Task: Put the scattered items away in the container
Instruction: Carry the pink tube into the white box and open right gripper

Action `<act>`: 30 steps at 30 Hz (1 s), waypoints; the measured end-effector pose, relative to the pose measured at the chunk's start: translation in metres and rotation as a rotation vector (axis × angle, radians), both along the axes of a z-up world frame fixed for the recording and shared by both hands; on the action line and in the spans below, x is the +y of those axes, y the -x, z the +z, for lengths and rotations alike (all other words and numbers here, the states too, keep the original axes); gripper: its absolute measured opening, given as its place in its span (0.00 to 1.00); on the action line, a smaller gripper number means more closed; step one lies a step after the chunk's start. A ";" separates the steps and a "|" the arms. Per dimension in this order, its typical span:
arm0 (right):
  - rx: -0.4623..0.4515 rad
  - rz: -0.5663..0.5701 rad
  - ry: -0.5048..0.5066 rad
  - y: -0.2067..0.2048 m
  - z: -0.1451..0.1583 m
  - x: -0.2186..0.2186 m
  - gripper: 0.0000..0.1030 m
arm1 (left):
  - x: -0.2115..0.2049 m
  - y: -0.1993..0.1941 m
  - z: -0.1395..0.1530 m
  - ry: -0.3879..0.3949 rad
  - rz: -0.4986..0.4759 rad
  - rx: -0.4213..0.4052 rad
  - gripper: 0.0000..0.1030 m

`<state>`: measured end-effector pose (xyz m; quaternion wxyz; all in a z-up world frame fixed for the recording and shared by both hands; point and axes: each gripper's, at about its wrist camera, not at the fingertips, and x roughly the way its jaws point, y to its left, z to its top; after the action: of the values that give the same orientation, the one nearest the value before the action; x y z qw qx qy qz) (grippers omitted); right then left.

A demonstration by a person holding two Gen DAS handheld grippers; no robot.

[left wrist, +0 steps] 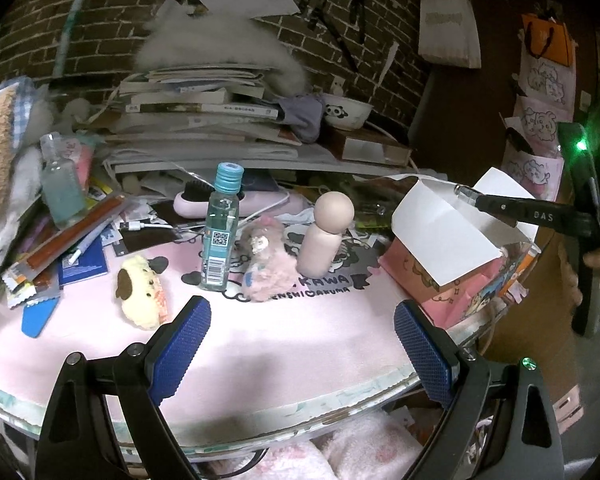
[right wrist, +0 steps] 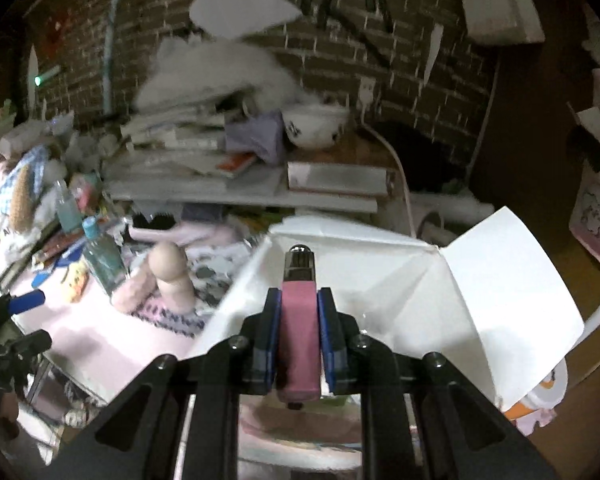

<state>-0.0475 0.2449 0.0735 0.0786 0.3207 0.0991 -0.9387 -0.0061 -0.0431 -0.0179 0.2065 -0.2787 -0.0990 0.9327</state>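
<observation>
Landmark: the open box (left wrist: 440, 256), pink printed sides and white flaps, at the right edge of the pink mat (left wrist: 260, 332).

Scattered items, left to right, all left of the box:
- yellow dog plush (left wrist: 142, 296), lying flat, farthest from the box;
- clear bottle with blue cap (left wrist: 220, 232), upright;
- pink fluffy plush (left wrist: 266, 264), touching or just beside the bottle base;
- wooden peg doll (left wrist: 326, 236), upright, nearest the box but apart from it.

None of these is in the box yet.

Left gripper (left wrist: 302, 344): jaws wide apart, nothing between the blue pads, low over the near mat edge and facing the items. Judgement: waiting, placed for the next pick.

Right gripper (right wrist: 299, 336): jaws closed firmly on a pink stick-shaped item (right wrist: 299, 340) with a dark, metal-tipped end, possibly a lighter or cosmetic tube; motion blur prevents a firmer call. The tip points into the box (right wrist: 380, 280) opening. The flaps stand folded outward, which keeps the mouth clear for a drop.

Judgement: deposit step in hand; release should follow once the item is over the interior. Four items remain.
</observation>
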 end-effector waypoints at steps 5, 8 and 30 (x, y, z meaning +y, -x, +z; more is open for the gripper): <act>-0.152 0.010 -0.083 0.029 -0.004 0.006 0.15 | 0.001 0.001 -0.001 -0.005 -0.006 -0.003 0.89; -0.251 0.013 -0.120 0.046 -0.014 0.008 0.15 | 0.002 0.002 -0.002 -0.003 -0.006 -0.006 0.89; -0.536 0.007 -0.278 0.088 -0.066 0.016 0.15 | 0.004 0.009 -0.009 0.021 0.006 -0.041 0.89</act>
<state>-0.1350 0.2609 0.0075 0.0607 0.5642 0.2035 -0.7978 -0.0149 -0.0395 -0.0267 0.1984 -0.2997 -0.0945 0.9284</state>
